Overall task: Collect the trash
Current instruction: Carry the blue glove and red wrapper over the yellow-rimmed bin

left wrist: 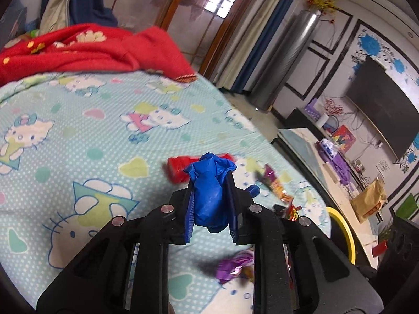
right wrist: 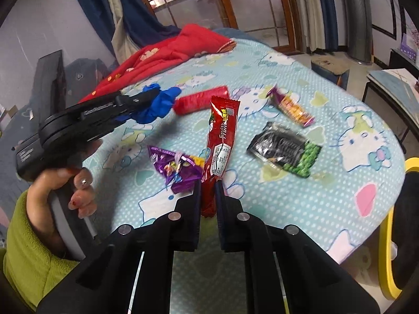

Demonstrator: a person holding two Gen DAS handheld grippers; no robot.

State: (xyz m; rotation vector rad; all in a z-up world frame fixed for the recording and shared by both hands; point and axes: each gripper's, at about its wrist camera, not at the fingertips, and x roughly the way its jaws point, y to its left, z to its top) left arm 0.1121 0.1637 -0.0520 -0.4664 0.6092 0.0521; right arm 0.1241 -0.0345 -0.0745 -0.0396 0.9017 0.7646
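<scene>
**Both tongs are full, and the yellow ring is at 3 o'clock**

Your left gripper is squeezed shut on a crumpled blue glove. The glove is bunched up between the two fingers and pokes out past the tips.

Your right gripper is pinched on the bottom end of a long red wrapper. The wrapper's long side runs straight away from the tongs, toward 12 o'clock, and stands up above the bed sheet.

More trash lies on the sheet. In the right view, the purple wrapper is just beside the tongs at 10 o'clock. The red roll lies sideways at 12 o'clock. The black and green packet is at 2 o'clock, and the purple and orange wrapper sits a bit past it.

A yellow rim shows off the edge of the bed at 3 o'clock. It may be the bin, but you cannot see enough to be sure. If it is, your right hand is nearer to it. Your left hand is over at 9 o'clock and has farther to go.
</scene>
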